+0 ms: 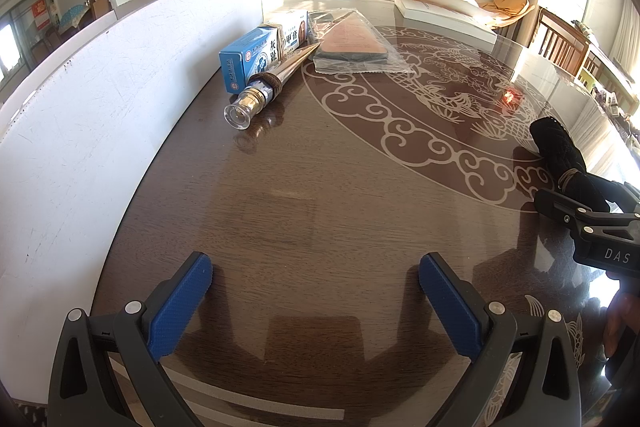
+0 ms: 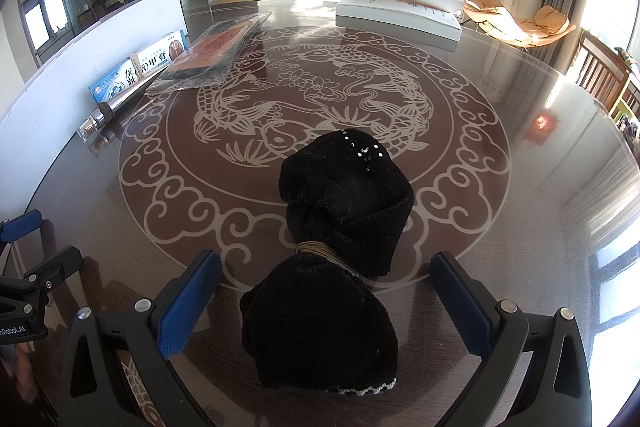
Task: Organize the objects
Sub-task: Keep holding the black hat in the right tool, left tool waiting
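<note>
the right tongs (image 2: 326, 301) stood wide apart, blue pads on either side of a black fabric bundle (image 2: 332, 263) tied at its waist with a tan cord (image 2: 320, 250), and neither pad touched the cloth. the bundle lay on the glossy dark desk (image 2: 500, 247), its near lobe between the pads and its far lobe, dotted with small sparkles, reaching toward 12 o'clock onto the pale fish medallion. the left tongs (image 1: 316, 283) were also wide and held nothing, hovering over bare desk. from that view a small group sat toward 11 o'clock beside a white panel (image 1: 80, 115): a blue medicine box (image 1: 250, 57), a shiny cone-shaped item with a clear cap (image 1: 262, 95) lying against it, and a flat item sealed in a clear bag (image 1: 352, 43) just beside them at 12 o'clock. the main risk seemed to be the grip itself: soft plush could squash and slide out if the pads closed on the loose near lobe rather than near the cord, and the far lobe would then sag or drag. the slick desk surface might let the bundle skate away instead of seating between the pads. if it were carried toward the group, a trailing lobe could nudge the cone, which looked free to roll. the other tool, near at 9 o'clock in the right view, could be clipped.
</note>
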